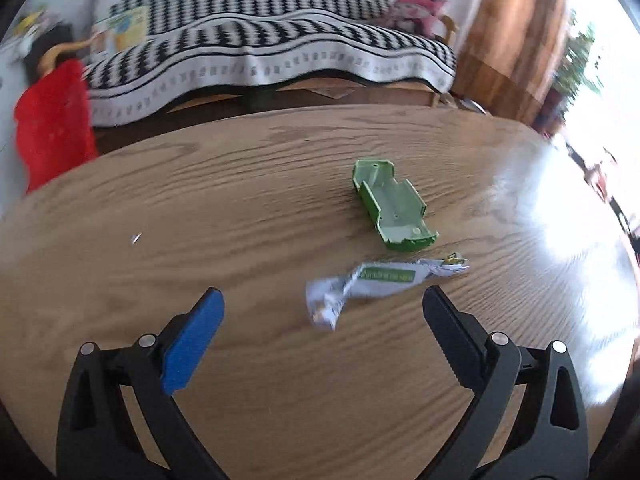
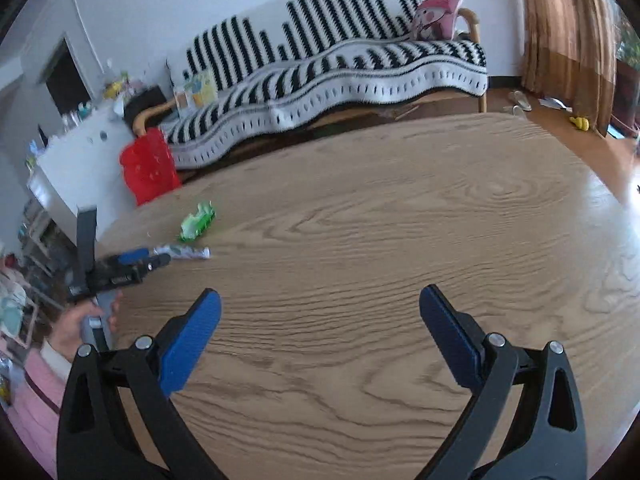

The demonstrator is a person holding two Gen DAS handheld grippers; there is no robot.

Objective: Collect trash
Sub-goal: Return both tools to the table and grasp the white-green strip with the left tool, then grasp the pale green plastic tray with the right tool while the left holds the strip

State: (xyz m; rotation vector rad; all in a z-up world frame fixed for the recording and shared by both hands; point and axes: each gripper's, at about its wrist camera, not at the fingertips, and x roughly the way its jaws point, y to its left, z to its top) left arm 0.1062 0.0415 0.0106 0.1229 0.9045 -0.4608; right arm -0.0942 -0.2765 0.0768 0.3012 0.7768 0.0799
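Black hand-held gripper (image 1: 323, 300), blue pads (image 1: 192, 344)

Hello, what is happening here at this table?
A person holds a gripper in each hand to collect trash from a wooden table. The left gripper, open, is near a crumpled wrapper; a green plastic piece lies just beyond. The right gripper is open over bare wood. Nothing is picked up yet.

Under your grippers lies a light oak-grained wooden table (image 1: 248, 200), smooth, with a glossy sheen where window light strikes. The green moulded plastic shell (image 1: 390, 204) looks hard and semi-glossy. The crumpled silvery-white wrapper (image 1: 372, 284) looks like thin creased foil. Behind, a black-and-white knitted cloth throw (image 2: 320, 80) looks soft and matt.
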